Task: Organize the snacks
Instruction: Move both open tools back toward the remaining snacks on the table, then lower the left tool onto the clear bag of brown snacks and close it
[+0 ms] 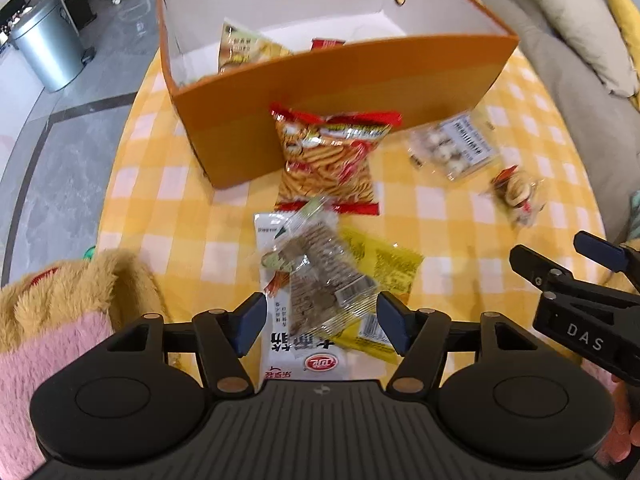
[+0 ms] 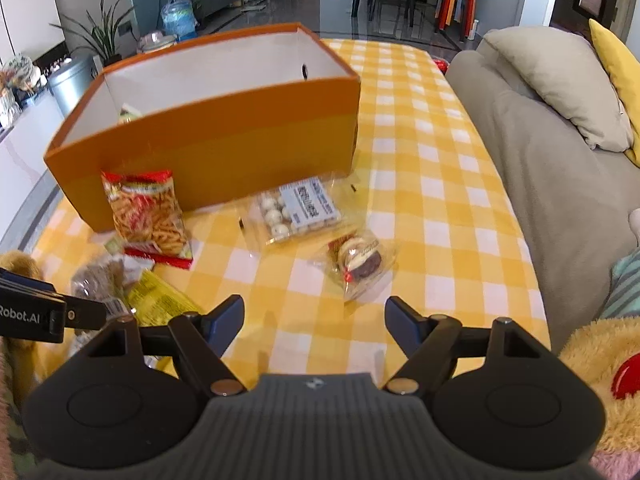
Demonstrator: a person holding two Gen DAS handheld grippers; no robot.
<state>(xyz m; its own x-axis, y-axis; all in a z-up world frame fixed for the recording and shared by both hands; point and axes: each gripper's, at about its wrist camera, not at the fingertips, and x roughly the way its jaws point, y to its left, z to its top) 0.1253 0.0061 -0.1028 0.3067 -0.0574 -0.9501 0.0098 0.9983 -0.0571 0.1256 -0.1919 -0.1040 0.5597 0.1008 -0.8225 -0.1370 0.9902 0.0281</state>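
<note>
Both grippers' jaws apart above loose snacks [image 1: 320, 276].

We see an open orange box [image 1: 344, 92] with white inner walls at 12 o'clock, holding a yellow packet [image 1: 244, 46] and a red packet [image 1: 327, 43]. A red bag of stick crisps [image 1: 330, 156] leans against its front wall. At 6 o'clock a clear wafer packet [image 1: 320, 276] lies over a white packet [image 1: 280, 344] and a yellow sachet [image 1: 380, 268]. At 2 o'clock lie a clear bag of white balls [image 1: 452, 148] and a small clear cookie pack [image 1: 516, 194]
</note>
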